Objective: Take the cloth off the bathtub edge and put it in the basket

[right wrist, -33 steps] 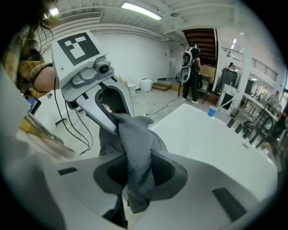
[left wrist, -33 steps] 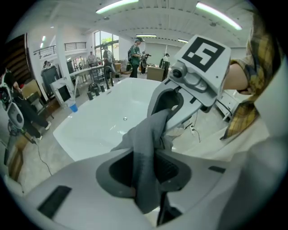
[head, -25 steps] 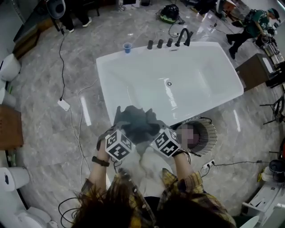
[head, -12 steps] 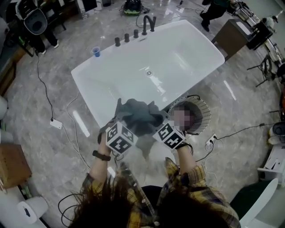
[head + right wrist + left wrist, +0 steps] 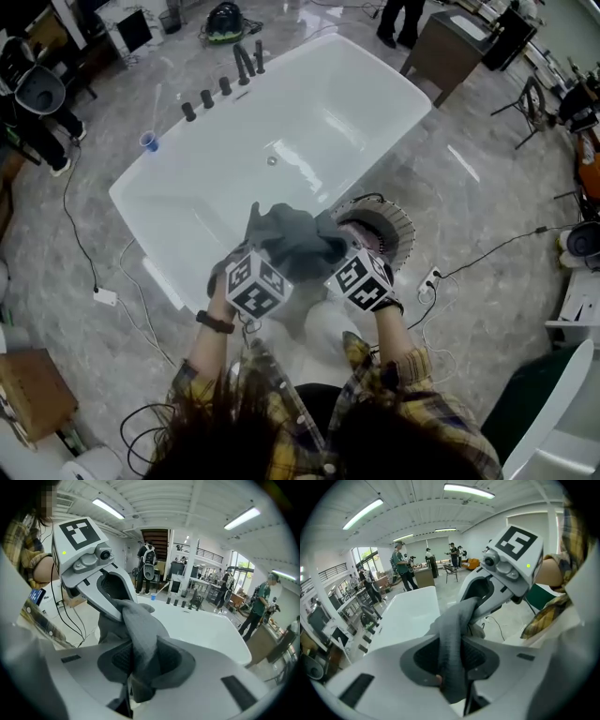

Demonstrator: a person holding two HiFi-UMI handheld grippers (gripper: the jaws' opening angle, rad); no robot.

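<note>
A dark grey cloth (image 5: pixel 295 240) hangs bunched between both grippers, lifted clear of the white bathtub (image 5: pixel 225 178), above its near rim. My left gripper (image 5: pixel 272 261) is shut on the cloth's left part (image 5: pixel 452 653). My right gripper (image 5: pixel 330 255) is shut on its right part (image 5: pixel 140 644). The two grippers are close together, side by side. The round wire basket (image 5: pixel 386 225) stands on the floor against the tub's near side, just right of and beyond my right gripper. Part of the basket's inside is hidden by a blurred patch.
Black taps (image 5: pixel 225 77) and a blue cup (image 5: pixel 148 142) stand on the tub's far rim. Cables (image 5: pixel 94 272) and a power strip (image 5: pixel 432 279) lie on the marble floor. A brown cabinet (image 5: pixel 450 47) stands beyond the tub, a cardboard box (image 5: pixel 33 398) at lower left. People stand at the room's far side.
Both grippers have carried the cloth to the right, along the tub's near rim toward the basket. The head view has swung, so the tub sits more diagonally and the basket is closer.
</note>
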